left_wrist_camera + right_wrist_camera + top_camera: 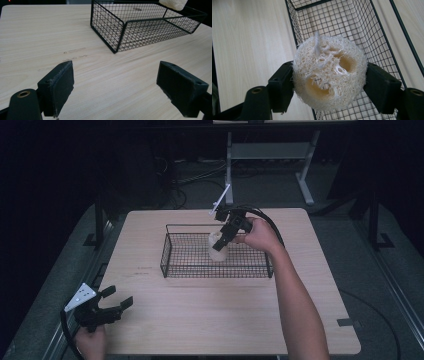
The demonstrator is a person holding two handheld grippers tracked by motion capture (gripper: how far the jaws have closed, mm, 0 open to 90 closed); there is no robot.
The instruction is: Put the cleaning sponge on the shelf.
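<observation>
On the left, my left gripper (112, 302) sits low near the near-left corner of the table (215, 320), its jaws standing wide apart with nothing but bare wood between them. Through the left gripper view I look along those two pads (58, 86) toward the black wire basket (117, 37), which lies well apart from this hand, so I judge it is simply parked and has no part in this step.

Moving toward the middle, the wire basket (172, 262) stands on the table, long side toward me, and I see nothing lying on its floor.

Further right, my right gripper (224, 240) reaches in over the basket's back half, tilted downward. Its jaws are clamped on a pale loofah sponge (329, 73), one pad pressing each side; in the right gripper view the sponge's round, holed end faces the camera with the basket mesh (362, 30) beneath it. In the high view the sponge (218, 250) looks held over or just inside the basket; I cannot tell whether it touches the bottom.

I read this as the placing step, nearly done. The next move calls for easing the sponge down to the mesh, parting the jaws, and lifting straight up clear of the rim.
</observation>
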